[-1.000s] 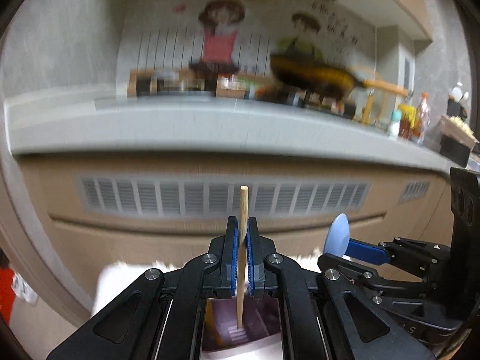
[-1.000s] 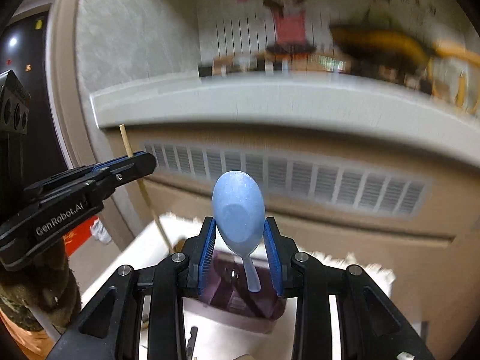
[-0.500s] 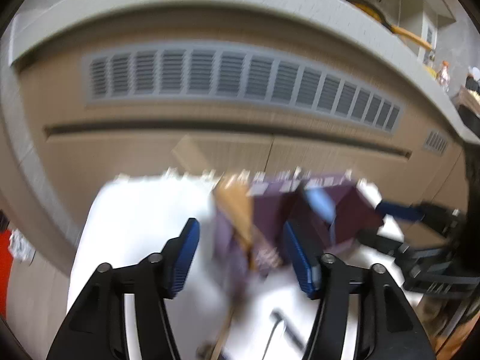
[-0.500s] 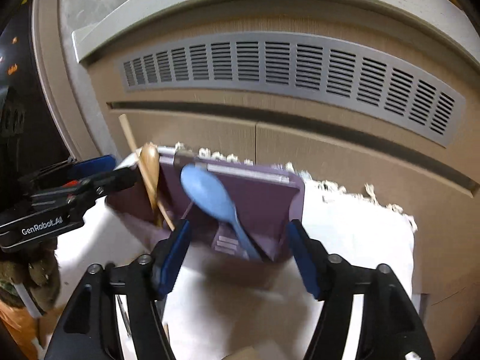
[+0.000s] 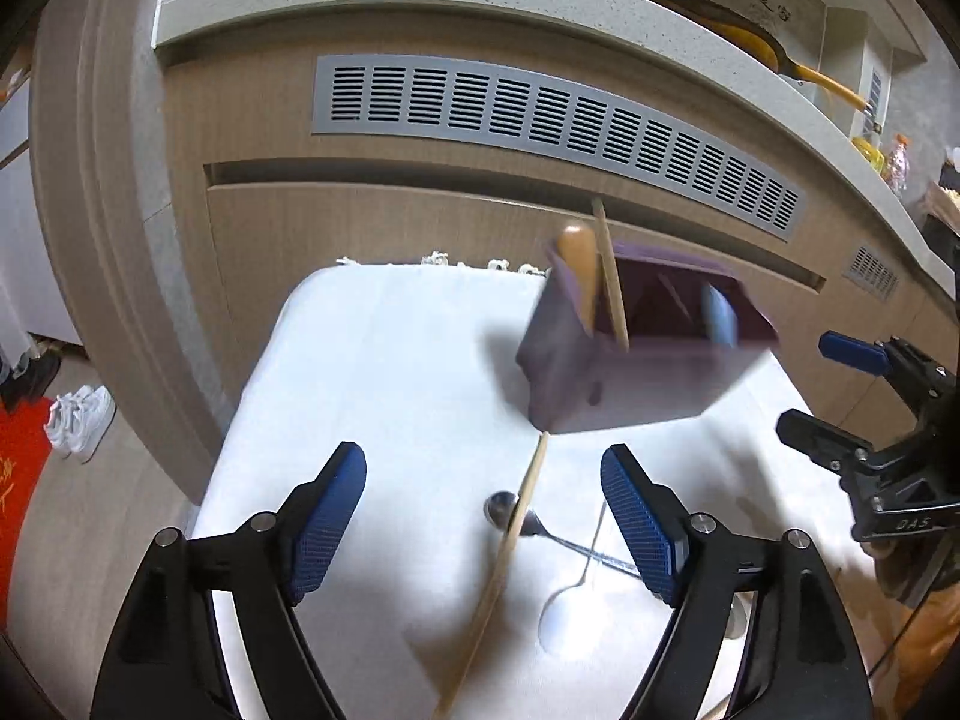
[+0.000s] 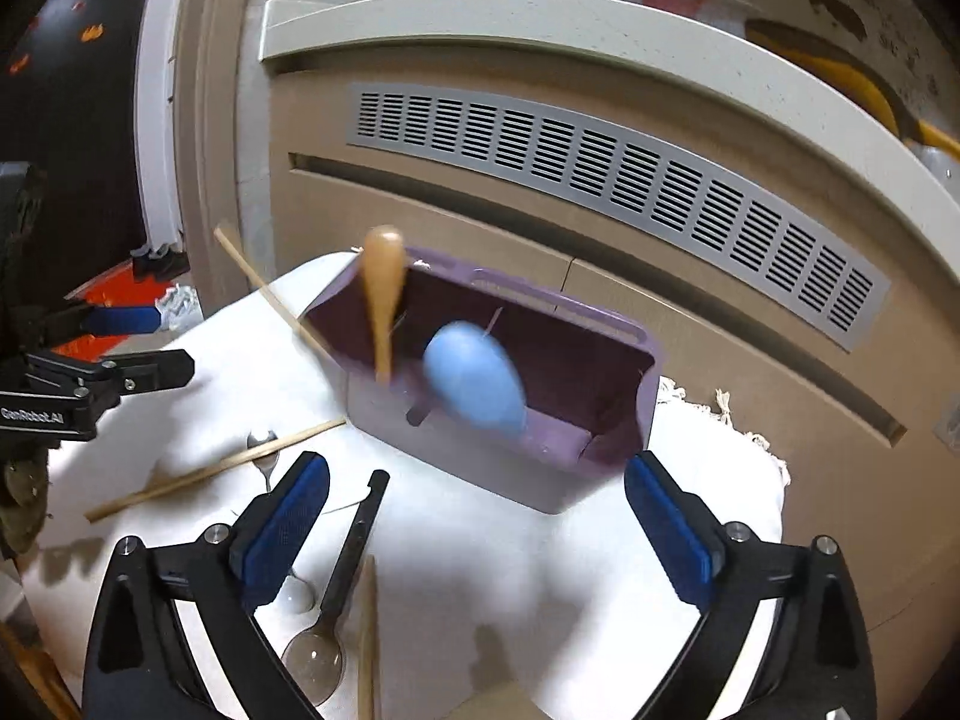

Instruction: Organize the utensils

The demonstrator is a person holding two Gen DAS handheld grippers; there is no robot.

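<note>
A: Take the purple caddy point(image 6: 504, 420) as the landmark. What lies left of it on the white cloth point(image 6: 540, 588)?

B: A loose wooden chopstick point(image 6: 210, 471), flat, crossing a metal spoon point(image 6: 262, 450). Nearer the camera are a black-handled spoon point(image 6: 336, 588) and a clear one, too hidden to name further. The left gripper point(image 5: 483, 522) hangs over that spot, jaws opening, nothing between them but the chopstick far below.

A: And inside the caddy?

B: At its left end a wooden spoon point(image 6: 383, 294) stands upright and a second chopstick point(image 6: 264, 291) leans out over the rim. Towards the middle sits a blue spoon point(image 6: 474, 381), blurred. The right gripper point(image 6: 477, 522) is in front of the caddy, jaws opening wide, empty.

A: How will the loose chopstick handle?

B: Light, stiff, thin, I'd judge, and liable to roll or pivot. I'd pinch it near mid-length, clear of the metal spoon, so it doesn't swing. The metal spoon looks slick; its handle is the safer hold.
</note>
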